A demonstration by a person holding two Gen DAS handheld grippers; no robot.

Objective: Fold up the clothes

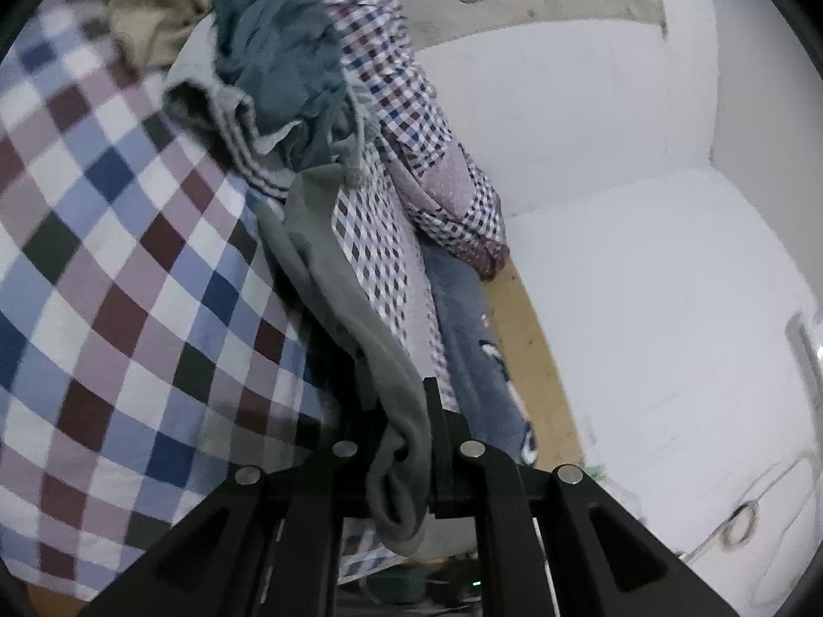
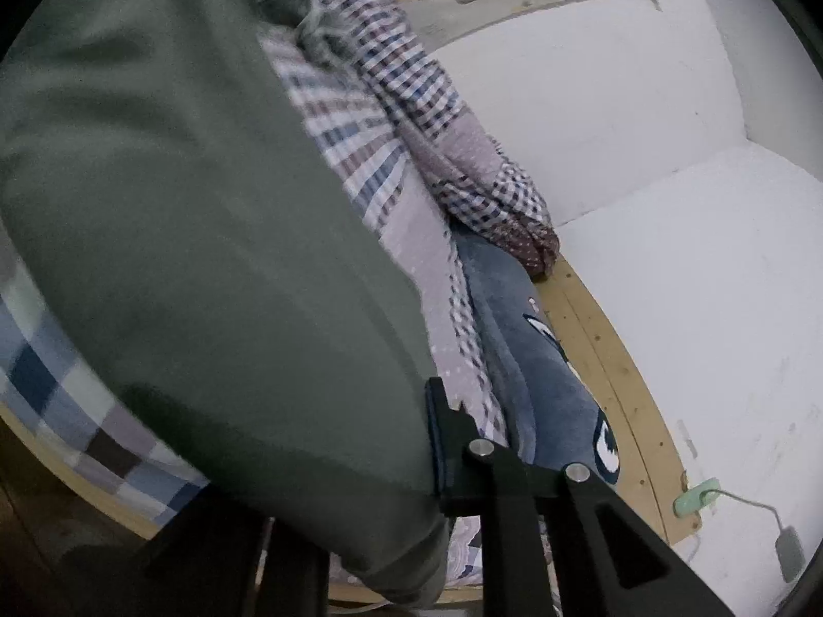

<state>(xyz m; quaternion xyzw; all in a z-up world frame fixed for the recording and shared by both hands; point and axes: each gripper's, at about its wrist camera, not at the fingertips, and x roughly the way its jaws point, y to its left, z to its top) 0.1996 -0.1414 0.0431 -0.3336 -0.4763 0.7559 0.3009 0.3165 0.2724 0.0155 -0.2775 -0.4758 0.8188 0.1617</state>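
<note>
Checked bedding behind green garment clamped between both tongs.

A checked sheet covers the bed, reaching its near edge in the right wrist view; a wooden bed frame runs along the bed's right edge, beside a white wall; a pale green paint roller lies on white sheeting by the frame.

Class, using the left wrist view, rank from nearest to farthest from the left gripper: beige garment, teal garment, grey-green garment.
1. Grey-green garment: clamped in the left gripper.
2. Teal garment: on the pile, upper middle.
3. Beige garment: behind it, top left.
</note>
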